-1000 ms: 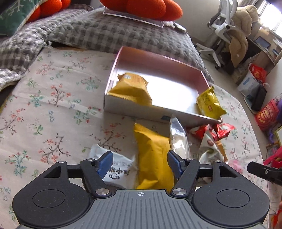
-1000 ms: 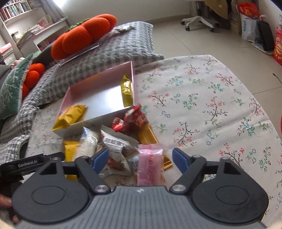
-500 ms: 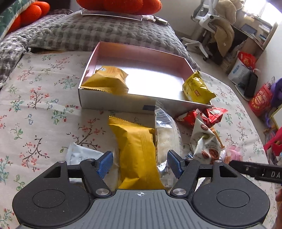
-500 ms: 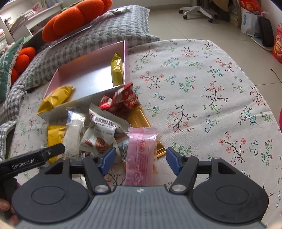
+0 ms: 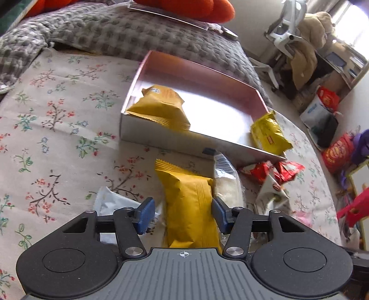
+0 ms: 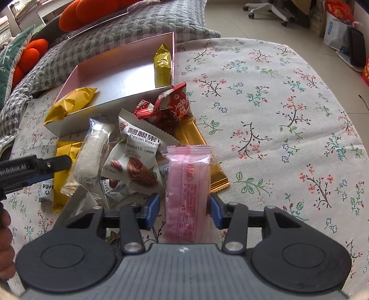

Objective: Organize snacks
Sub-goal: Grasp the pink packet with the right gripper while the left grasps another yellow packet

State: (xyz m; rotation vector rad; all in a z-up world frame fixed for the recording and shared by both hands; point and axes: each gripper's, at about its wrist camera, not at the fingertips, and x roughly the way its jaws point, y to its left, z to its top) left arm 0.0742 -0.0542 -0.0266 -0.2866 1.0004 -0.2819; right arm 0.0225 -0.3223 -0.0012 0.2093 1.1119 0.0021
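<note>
A pink-walled box (image 5: 184,65) lies on the floral cloth; it also shows in the right wrist view (image 6: 124,49). Two yellow packets (image 5: 161,108) (image 5: 267,133) lie in it. My left gripper (image 5: 182,213) is open around a yellow packet (image 5: 189,203) on the cloth; the right pad touches it and the left pad stands off. My right gripper (image 6: 184,210) is open around a pink packet (image 6: 188,191), its pads close to both sides. The left gripper's fingertip (image 6: 53,163) shows in the right wrist view.
Loose snacks lie in front of the box: a white rice bar (image 6: 92,152), a pecan packet (image 6: 136,157), red packets (image 6: 170,106), a gold bar (image 6: 203,152), a white packet (image 5: 113,203). Grey blanket (image 5: 115,30) and orange cushions (image 6: 96,11) lie behind. Bags (image 5: 322,115) stand on the floor.
Both grippers have narrowed around their packets. The left one has moved forward over the yellow packet, the right one has closed in on the pink packet.
</note>
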